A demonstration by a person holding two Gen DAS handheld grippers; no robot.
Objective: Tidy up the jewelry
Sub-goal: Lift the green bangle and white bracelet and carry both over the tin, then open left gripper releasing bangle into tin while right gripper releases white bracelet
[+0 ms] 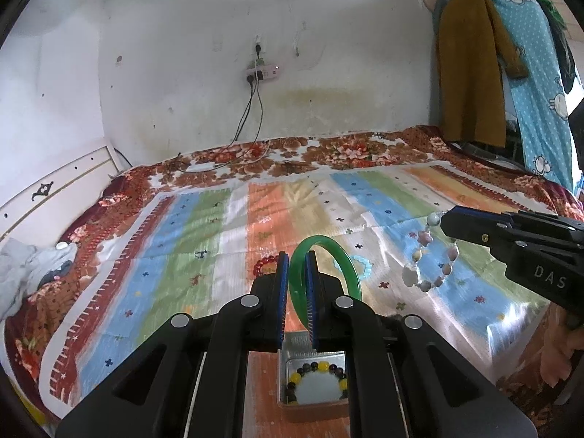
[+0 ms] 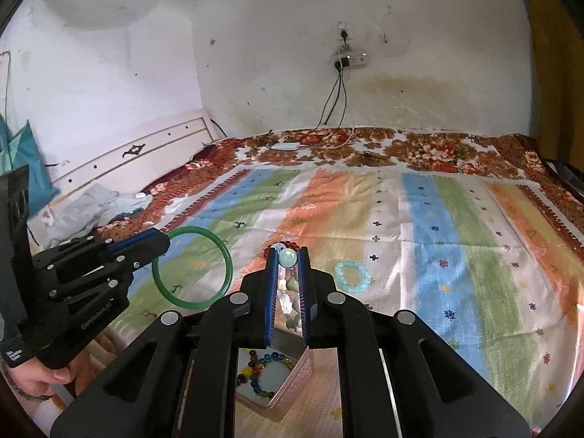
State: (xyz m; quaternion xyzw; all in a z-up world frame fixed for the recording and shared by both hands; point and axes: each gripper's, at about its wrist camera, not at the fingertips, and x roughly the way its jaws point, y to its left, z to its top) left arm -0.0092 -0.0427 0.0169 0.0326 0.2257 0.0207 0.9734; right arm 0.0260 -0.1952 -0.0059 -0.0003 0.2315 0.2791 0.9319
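My left gripper (image 1: 296,255) is shut on a green bangle (image 1: 345,257), which stands upright between its blue pads. The right wrist view shows that gripper (image 2: 166,245) at the left, with the bangle (image 2: 229,266) sticking out from its tip. My right gripper (image 2: 286,255) is shut on a pastel bead bracelet (image 2: 287,257) that hangs down between its fingers. From the left wrist it (image 1: 443,224) appears at the right, the bracelet (image 1: 419,275) dangling over the bedspread. Under both grippers sits an open tin (image 1: 281,376) (image 2: 297,390) holding a bead bracelet (image 1: 321,367).
A red bead bracelet (image 1: 262,264) and a light-blue bead bracelet (image 2: 341,272) lie on the striped bedspread (image 2: 456,255) beyond the tin. Crumpled grey cloth (image 1: 33,273) lies by the headboard (image 1: 54,189). Charger cables (image 1: 252,116) trail onto the bed. Clothes (image 1: 471,73) hang at the right.
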